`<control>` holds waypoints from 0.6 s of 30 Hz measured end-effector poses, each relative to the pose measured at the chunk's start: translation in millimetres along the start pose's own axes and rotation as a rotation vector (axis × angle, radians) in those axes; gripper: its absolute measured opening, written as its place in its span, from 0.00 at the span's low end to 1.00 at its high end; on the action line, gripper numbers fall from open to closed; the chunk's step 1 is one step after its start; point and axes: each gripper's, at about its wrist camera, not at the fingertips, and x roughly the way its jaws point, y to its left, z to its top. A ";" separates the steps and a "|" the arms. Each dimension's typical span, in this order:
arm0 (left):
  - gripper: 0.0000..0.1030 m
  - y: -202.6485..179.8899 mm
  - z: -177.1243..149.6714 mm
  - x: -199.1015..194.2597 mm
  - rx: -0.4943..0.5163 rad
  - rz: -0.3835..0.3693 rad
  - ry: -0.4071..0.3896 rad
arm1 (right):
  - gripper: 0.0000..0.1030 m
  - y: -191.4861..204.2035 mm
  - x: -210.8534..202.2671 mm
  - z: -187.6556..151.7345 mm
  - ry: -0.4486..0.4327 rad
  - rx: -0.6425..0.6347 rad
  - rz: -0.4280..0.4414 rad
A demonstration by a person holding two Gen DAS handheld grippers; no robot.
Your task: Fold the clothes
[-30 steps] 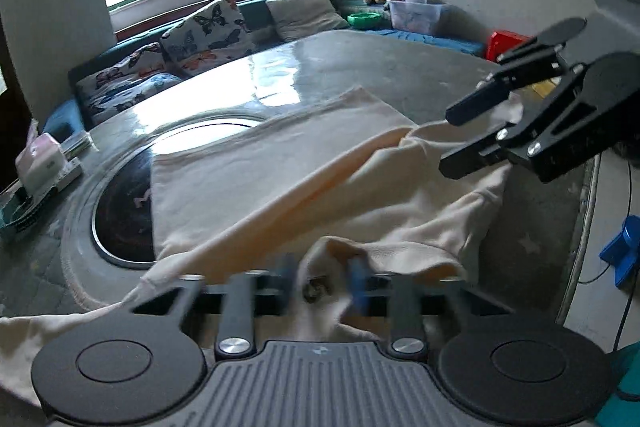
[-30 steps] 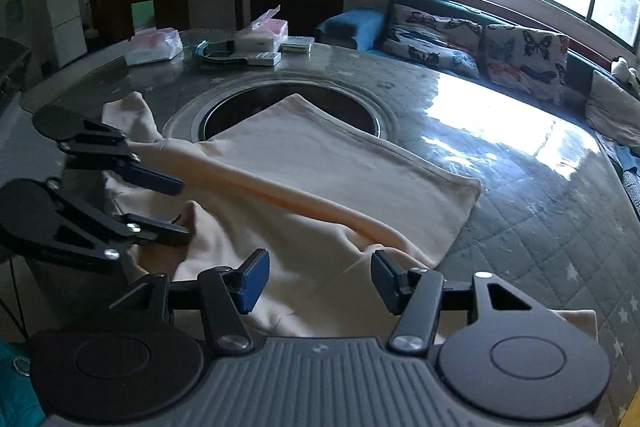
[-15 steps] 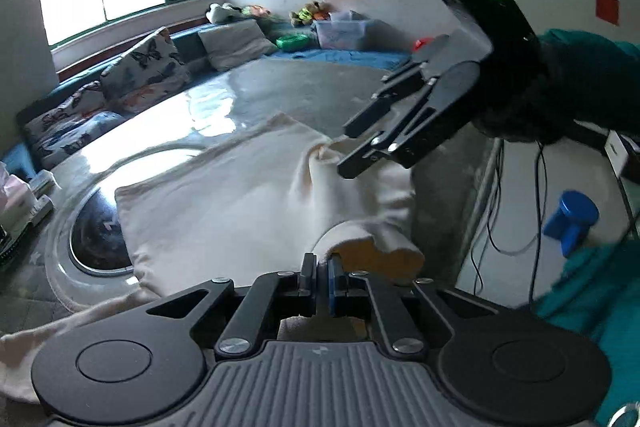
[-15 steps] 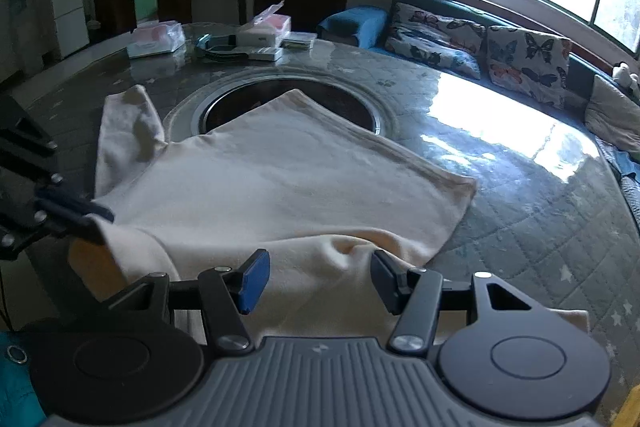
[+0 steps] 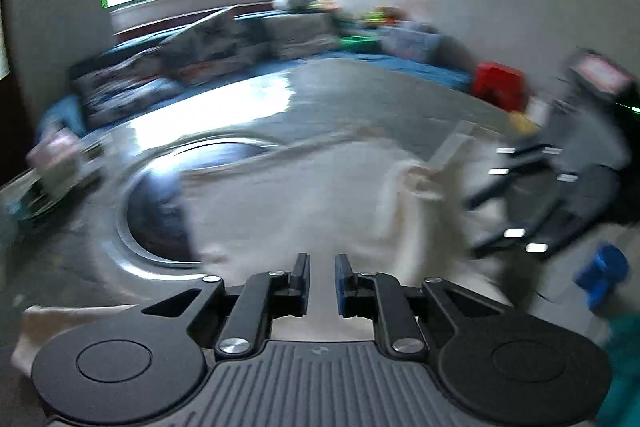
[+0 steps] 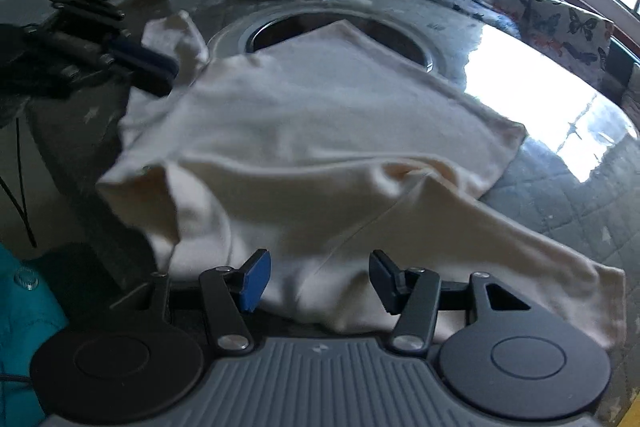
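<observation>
The left gripper (image 5: 321, 277), clenched on the shirt (image 6: 320, 131) half a second ago, is now releasing it onto the worktop (image 6: 560, 179), jaws slightly parted, while the right gripper (image 6: 318, 279) is hovering open, ready for folding

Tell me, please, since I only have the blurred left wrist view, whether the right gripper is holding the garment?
Observer: No. In the right wrist view the right gripper is open, with its jaws wide apart over the near part of the cream garment and nothing clamped between them.
Operator: Thank you. Where does the sleeve on that side lie?
Observer: The long sleeve stretches out on the table toward the near right, past the gripper.
Operator: And the other one?
Observer: The other sleeve sits rumpled at the far left, close beside the tips of the left gripper.
</observation>
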 end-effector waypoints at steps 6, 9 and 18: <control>0.15 47.7 14.7 44.4 -0.163 0.194 0.071 | 0.48 -42.0 5.9 26.3 -0.059 0.088 -0.101; 0.32 61.9 21.0 62.8 -0.191 0.249 0.084 | 0.45 -70.6 19.4 38.2 -0.068 0.151 -0.141; 0.40 81.5 45.7 122.9 -0.190 0.307 0.115 | 0.37 -148.8 69.2 63.1 -0.055 0.344 -0.192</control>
